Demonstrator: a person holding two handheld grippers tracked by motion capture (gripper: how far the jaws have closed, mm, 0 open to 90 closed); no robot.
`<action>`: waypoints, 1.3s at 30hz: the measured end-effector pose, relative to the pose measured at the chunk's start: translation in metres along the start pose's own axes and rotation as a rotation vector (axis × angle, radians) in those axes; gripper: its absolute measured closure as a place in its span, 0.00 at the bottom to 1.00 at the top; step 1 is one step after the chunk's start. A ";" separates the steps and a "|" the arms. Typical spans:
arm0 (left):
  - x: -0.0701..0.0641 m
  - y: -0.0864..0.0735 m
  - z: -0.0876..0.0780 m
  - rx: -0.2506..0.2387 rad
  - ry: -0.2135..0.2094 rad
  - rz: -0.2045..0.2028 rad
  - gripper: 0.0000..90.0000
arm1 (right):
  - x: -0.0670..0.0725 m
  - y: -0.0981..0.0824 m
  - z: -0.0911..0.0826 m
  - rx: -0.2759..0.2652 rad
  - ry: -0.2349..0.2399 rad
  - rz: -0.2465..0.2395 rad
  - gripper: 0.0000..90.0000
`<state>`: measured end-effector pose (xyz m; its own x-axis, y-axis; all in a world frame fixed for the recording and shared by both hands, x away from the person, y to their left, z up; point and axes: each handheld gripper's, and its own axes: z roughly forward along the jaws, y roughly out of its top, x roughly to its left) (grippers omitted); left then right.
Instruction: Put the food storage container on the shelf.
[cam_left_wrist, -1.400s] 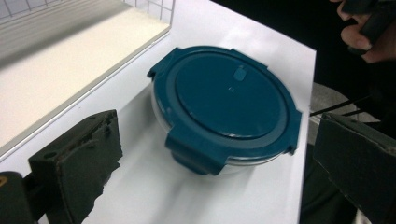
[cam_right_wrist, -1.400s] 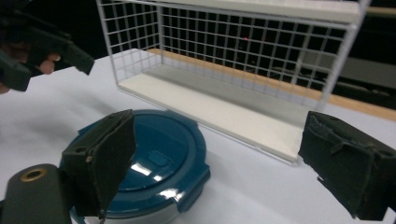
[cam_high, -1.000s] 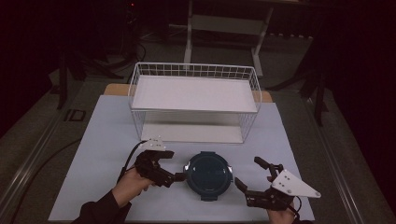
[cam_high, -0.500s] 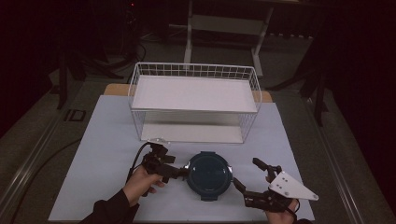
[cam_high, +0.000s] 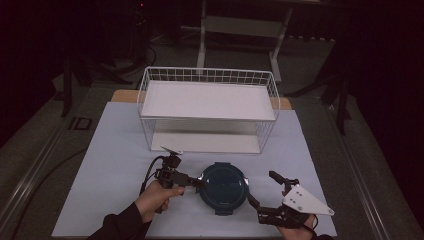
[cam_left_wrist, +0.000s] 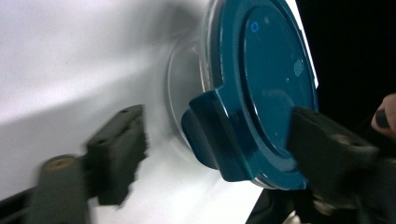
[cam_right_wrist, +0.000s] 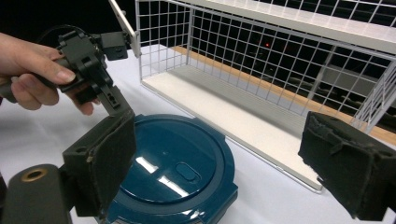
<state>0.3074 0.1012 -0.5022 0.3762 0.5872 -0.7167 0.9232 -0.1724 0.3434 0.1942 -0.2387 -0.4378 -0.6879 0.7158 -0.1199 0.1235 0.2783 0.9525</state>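
1. The container, round with a dark teal lid, stands on the white table just in front of the wire rack, about at the middle of the rack's front edge.
2. The left gripper is at the left rim of the container. In the left gripper view one lid tab lies between its jaws, and the jaws have just been closing. They are now half narrow, and the pads do not yet press on the tab, as far as I can judge.
3. The right gripper waits just right of the container, with jaws wide and nothing between them.
4. The step in hand seems to be taking the tab at the left rim, maybe to unlatch it or to hold the container steady.
5. To do it well, keep the tab centred between both pads before closing fully. One pad should go under the tab and the other on top of the lid edge, not on the clear wall below.
6. Close slowly. The container is light and round, so a one-sided push can slide it toward the right gripper.
7. If it starts to slide, bring the right gripper against the right rim as a stop.
8. Lift only after the grip is firm. Pull away from the container's centre, not toward the rack.
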 end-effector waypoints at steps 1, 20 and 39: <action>0.001 0.000 0.000 0.003 -0.007 -0.014 0.32 | 0.000 0.000 0.000 0.004 0.002 0.001 0.12; 0.008 -0.004 0.006 0.014 -0.081 -0.079 0.57 | -0.002 -0.001 0.004 0.043 0.008 0.022 0.17; -0.006 -0.011 0.003 -0.007 -0.063 0.059 0.60 | -0.060 -0.047 0.044 0.386 0.274 0.638 0.44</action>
<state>0.2953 0.0975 -0.5032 0.4340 0.5257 -0.7316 0.8989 -0.1990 0.3903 0.2615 -0.2664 -0.4875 -0.5456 0.6431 0.5374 0.7581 0.1054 0.6436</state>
